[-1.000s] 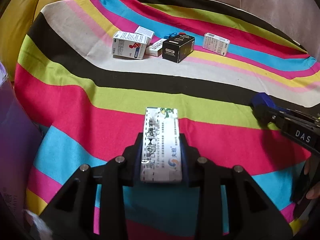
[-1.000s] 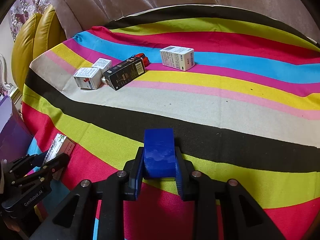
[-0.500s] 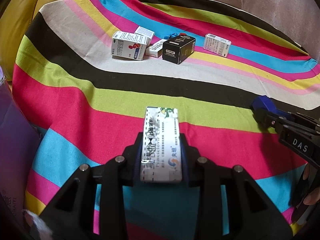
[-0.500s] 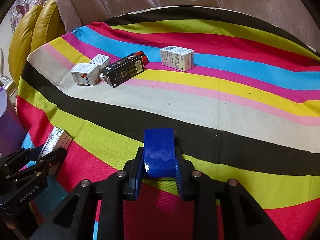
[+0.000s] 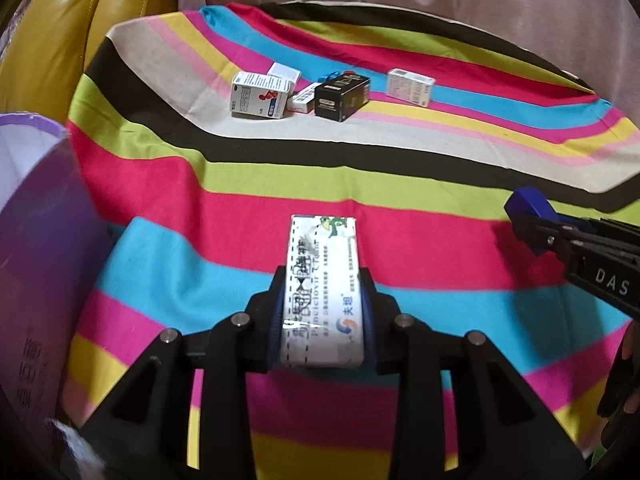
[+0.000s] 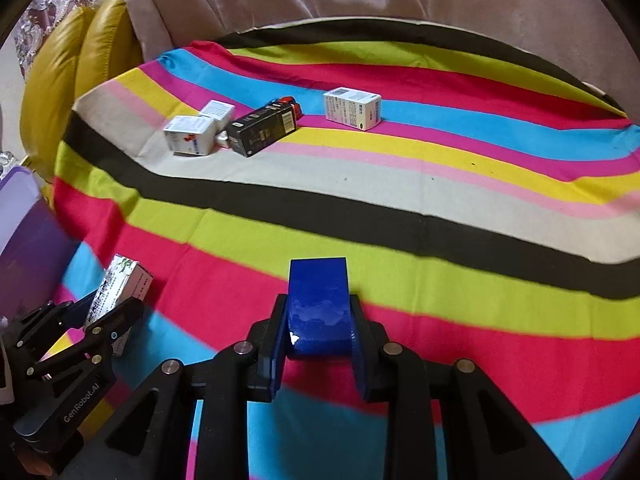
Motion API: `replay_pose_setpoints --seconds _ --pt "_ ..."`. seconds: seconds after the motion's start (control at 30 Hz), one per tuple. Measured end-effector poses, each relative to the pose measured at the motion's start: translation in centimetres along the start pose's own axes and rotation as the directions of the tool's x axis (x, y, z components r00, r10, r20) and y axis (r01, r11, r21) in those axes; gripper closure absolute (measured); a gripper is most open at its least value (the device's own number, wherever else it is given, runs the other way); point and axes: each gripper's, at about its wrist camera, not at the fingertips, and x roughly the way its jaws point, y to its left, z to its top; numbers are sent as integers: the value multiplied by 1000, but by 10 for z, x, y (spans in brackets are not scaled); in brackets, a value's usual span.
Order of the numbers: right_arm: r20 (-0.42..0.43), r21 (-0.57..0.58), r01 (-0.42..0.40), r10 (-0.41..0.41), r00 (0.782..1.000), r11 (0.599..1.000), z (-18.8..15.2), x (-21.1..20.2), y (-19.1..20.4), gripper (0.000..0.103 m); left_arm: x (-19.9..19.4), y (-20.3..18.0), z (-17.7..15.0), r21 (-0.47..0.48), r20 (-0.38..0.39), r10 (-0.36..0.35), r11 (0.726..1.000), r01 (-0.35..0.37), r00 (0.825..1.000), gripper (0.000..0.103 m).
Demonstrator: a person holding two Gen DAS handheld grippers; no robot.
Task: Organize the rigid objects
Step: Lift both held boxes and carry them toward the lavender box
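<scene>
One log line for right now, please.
left claw: shut on white cream box | right claw: shut on blue box | purple bin: at left

White cream carton (image 5: 322, 292) clamped lengthwise, raised; blue block (image 6: 318, 308) likewise; five boxes (image 5: 259, 95) clustered far.

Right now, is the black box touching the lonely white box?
Apart. The right wrist view shows bare striped cloth between the black box and the white box.

Home, yellow sofa (image 5: 60, 40), striped cloth (image 5: 360, 184)
</scene>
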Motion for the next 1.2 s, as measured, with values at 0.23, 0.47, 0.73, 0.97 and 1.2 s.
replay_pose_setpoints --seconds 0.23,0.47,0.73,0.97,1.2 --pt "3 4 -12 12 1000 1000 -28 -24 9 75 -22 -12 -15 46 14 -9 999 8 1000 66" --pt "-11 25 -11 11 1000 1000 -47 -35 4 75 -34 -23 -28 69 19 -13 998 12 1000 66" --pt "-4 51 -17 17 1000 999 -53 -50 -3 75 -50 -24 -33 73 19 -12 997 11 1000 66" --pt "24 29 -39 38 999 999 -48 -65 9 75 -73 -18 -30 70 53 1 998 -5 999 66" --pt "47 -8 -64 65 997 998 -40 -80 32 75 -91 -4 -28 30 67 15 999 -17 998 66"
